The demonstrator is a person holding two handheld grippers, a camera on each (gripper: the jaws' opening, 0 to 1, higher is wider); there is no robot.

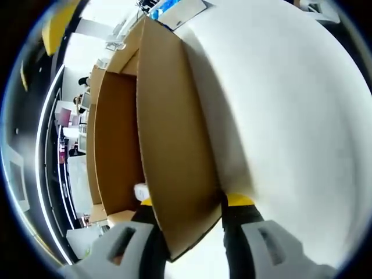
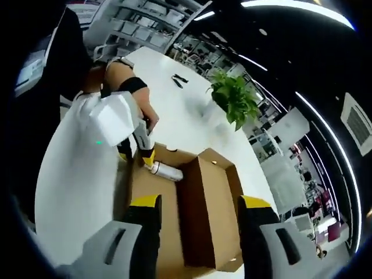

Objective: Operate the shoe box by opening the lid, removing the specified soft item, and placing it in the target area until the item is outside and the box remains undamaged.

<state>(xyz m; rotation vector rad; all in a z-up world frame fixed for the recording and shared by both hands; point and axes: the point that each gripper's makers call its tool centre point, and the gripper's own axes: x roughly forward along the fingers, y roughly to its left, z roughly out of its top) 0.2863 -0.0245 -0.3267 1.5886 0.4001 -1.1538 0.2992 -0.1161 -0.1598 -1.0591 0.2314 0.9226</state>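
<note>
A brown cardboard shoe box [image 2: 228,174] lies open on the white table. Its lid [image 1: 174,145] stands tilted, and its edge runs between the jaws of my left gripper [image 1: 192,200], which are set wide apart on either side of it. Left of the lid I see the box's inside [image 1: 116,145] with a small white item [image 1: 141,190] at its near end. The same white, roll-like item [image 2: 164,170] lies in the box beside my left gripper [image 2: 136,155]. My right gripper [image 2: 200,203] hovers open above the box with nothing between its fingers.
A person's arm [image 2: 125,75] holds the left gripper. A green potted plant [image 2: 235,99] and small black objects [image 2: 179,80] sit farther along the white table [image 2: 75,174]. Bare tabletop [image 1: 290,116] lies right of the lid. Shelves stand in the background.
</note>
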